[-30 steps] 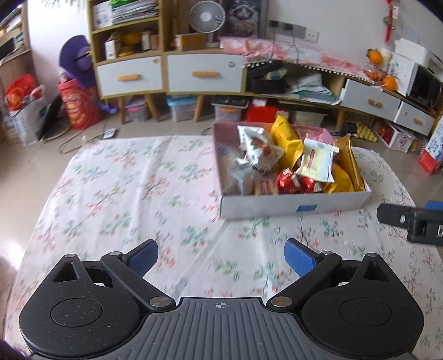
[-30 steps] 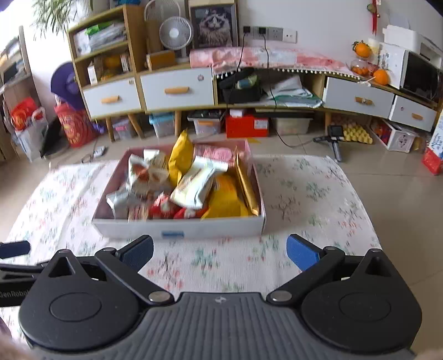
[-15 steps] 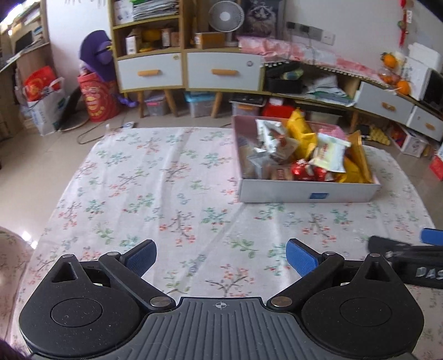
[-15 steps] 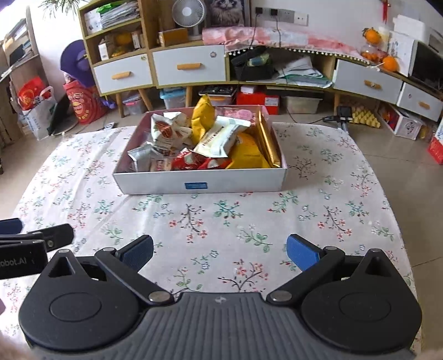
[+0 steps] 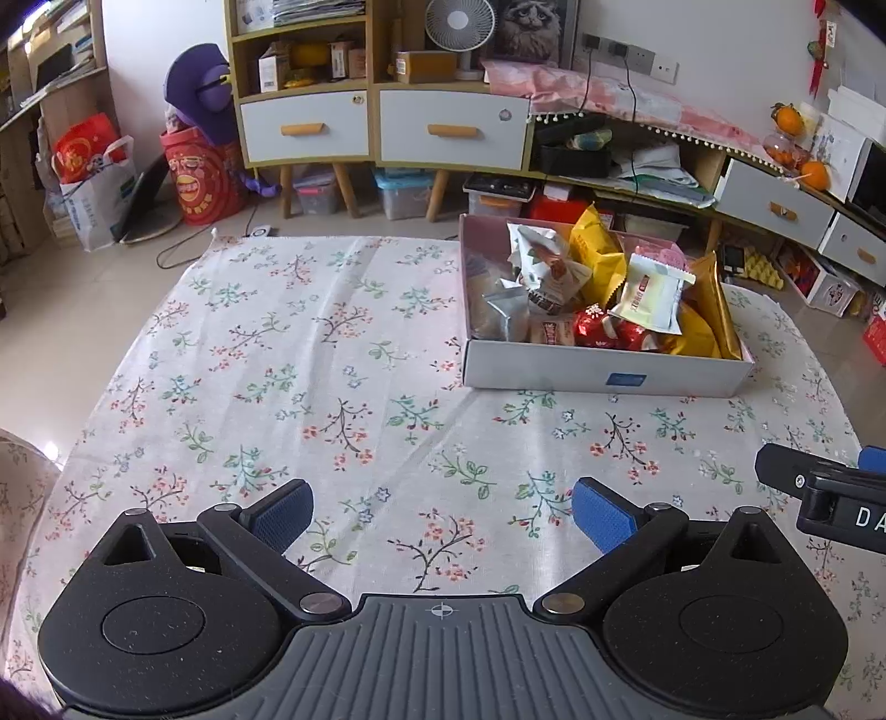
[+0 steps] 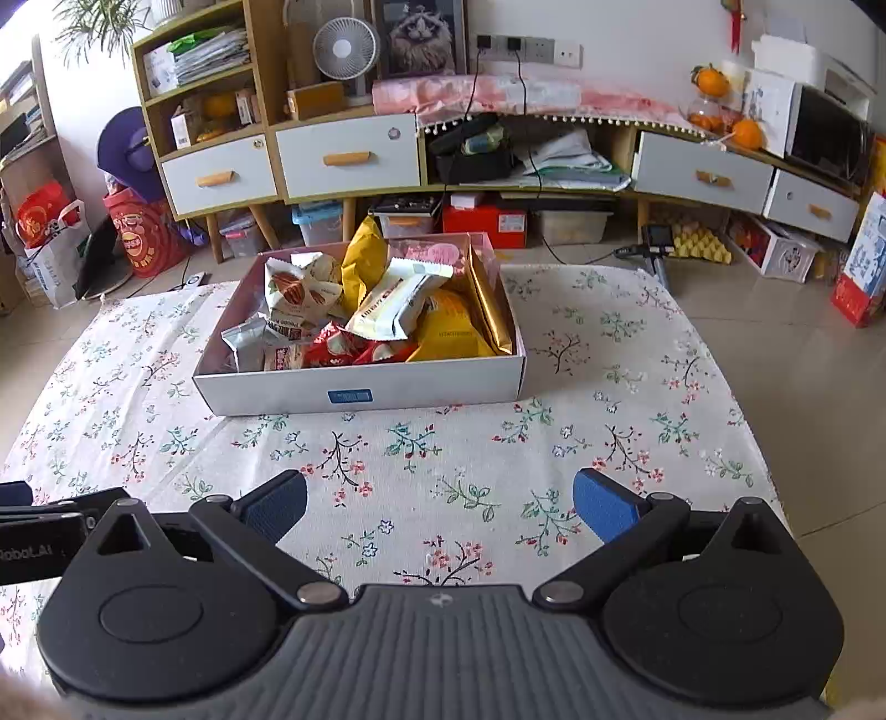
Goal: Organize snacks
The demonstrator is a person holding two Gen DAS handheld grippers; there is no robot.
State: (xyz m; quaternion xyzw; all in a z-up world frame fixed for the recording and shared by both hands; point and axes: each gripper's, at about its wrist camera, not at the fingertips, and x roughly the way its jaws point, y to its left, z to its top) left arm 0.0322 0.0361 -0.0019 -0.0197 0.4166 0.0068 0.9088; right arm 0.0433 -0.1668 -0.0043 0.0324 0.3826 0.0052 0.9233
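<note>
A white cardboard box (image 5: 603,374) (image 6: 360,390) stands on a floral tablecloth (image 5: 332,360) (image 6: 598,399) and holds several snack packets: yellow bags (image 5: 595,249) (image 6: 362,260), a white wrapped bar (image 5: 648,293) (image 6: 401,302), red packets (image 5: 601,329) (image 6: 338,349), a silver pouch (image 5: 506,313) (image 6: 246,340). My left gripper (image 5: 440,512) is open and empty, near the table's front, well short of the box. My right gripper (image 6: 440,504) is open and empty, also short of the box. The right gripper's side shows in the left wrist view (image 5: 819,493).
Beyond the table stand wooden cabinets with white drawers (image 5: 454,130) (image 6: 346,158), a fan (image 6: 346,47), storage bins on the floor (image 6: 321,221), and red bags (image 5: 191,171) at the left. The table's far edge lies just behind the box.
Both grippers have pulled back from the box toward the table's near edge. The box now looks farther away in both views. Both jaws stayed open.
</note>
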